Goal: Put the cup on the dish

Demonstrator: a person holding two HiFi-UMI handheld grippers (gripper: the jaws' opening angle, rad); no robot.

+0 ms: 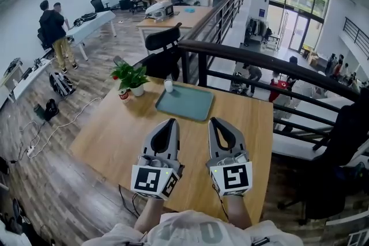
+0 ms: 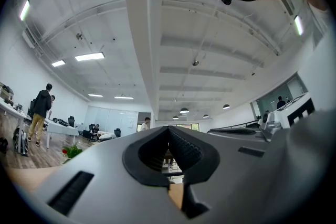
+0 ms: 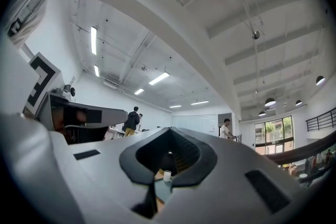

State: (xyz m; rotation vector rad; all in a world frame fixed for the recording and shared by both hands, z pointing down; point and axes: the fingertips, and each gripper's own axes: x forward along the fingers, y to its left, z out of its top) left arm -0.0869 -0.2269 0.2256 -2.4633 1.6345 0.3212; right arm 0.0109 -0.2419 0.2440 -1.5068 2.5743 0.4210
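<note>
A small white cup stands upright on the wooden table, just off the far left corner of the flat teal dish. Both grippers rest on the table's near half, pointing toward the dish. My left gripper is shut with nothing in it, about a hand's length short of the dish. My right gripper sits beside it, also shut and empty. Through the loop of the shut jaws, the right gripper view shows the cup and part of the dish. The left gripper view shows its jaws meeting, with ceiling above.
A potted green plant and a red can stand at the table's far left. A black office chair and a dark railing lie beyond the far edge. People stand at desks far off.
</note>
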